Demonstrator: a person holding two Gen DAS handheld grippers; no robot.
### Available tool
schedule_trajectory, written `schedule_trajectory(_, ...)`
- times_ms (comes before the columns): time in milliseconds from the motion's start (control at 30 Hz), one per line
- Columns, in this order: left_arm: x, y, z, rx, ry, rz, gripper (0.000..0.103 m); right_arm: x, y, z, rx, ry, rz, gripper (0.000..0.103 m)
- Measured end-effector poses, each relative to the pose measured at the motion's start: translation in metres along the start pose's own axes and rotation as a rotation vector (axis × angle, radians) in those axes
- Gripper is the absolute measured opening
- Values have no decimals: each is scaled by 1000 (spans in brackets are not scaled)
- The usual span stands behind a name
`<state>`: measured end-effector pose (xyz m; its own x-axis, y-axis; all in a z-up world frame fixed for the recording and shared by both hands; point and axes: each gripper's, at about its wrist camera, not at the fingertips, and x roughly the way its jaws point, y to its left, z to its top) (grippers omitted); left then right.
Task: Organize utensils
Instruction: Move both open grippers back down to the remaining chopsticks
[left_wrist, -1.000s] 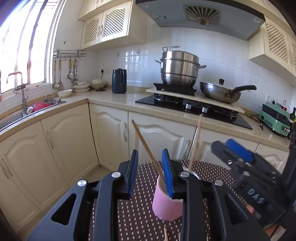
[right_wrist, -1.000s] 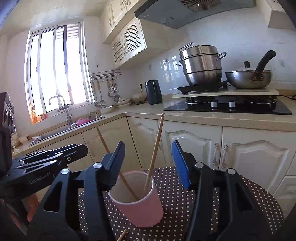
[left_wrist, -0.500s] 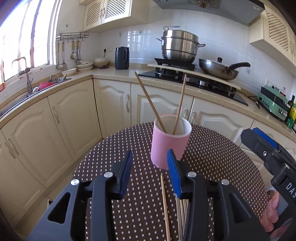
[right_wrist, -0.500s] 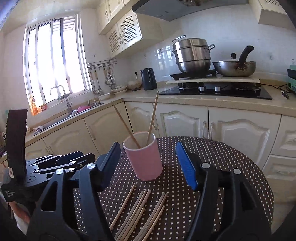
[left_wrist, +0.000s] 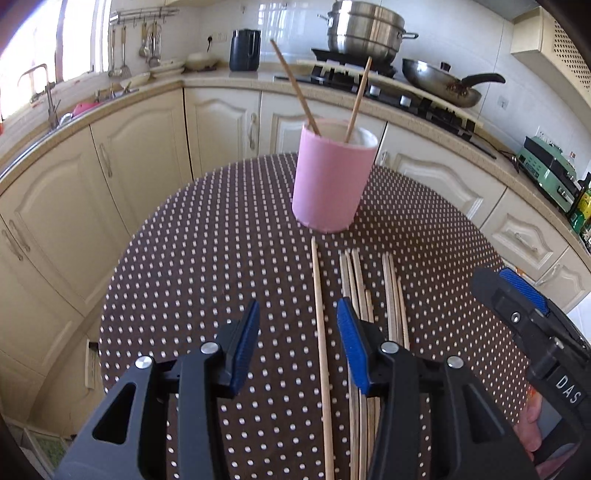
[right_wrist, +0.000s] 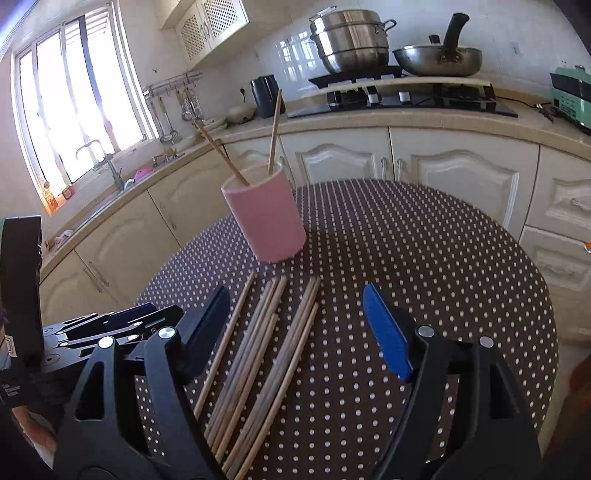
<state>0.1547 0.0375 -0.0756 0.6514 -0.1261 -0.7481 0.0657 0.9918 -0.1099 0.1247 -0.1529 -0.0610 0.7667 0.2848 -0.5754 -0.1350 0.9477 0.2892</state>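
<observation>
Wooden chopsticks (right_wrist: 258, 354) lie in a row on the polka-dot desk (right_wrist: 443, 258) before an upright pink cup (left_wrist: 332, 181) holding two more, with the left gripper (left_wrist: 297, 343) fingers spread empty astride one stick and the right gripper (right_wrist: 295, 328) fingers wide apart, empty, above the rest.

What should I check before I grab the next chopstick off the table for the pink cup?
1. Left gripper open and empty: ok.
2. Right gripper open and empty: ok.
3. Single chopstick lies apart from the bundle, between the left jaws: ok.
4. Pink cup upright on the table: ok.
5. Room in cup, two chopsticks inside: ok.
6. Jaw height above the chopstick: cannot tell.
</observation>
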Motion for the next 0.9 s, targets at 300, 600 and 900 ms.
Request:
schedule_trajectory(300,26,3,-21,-24,164,-36,44,14,-1,-29,22,100,-78,75)
schedule_trajectory(600,39,-3,-32,-36,242,-138,44,35,-6,-43,33,188,-192,75)
schedule_trajectory(900,43,-4,-28,-33,296,-210,46,48,-5,-46,32,241,-259,75)
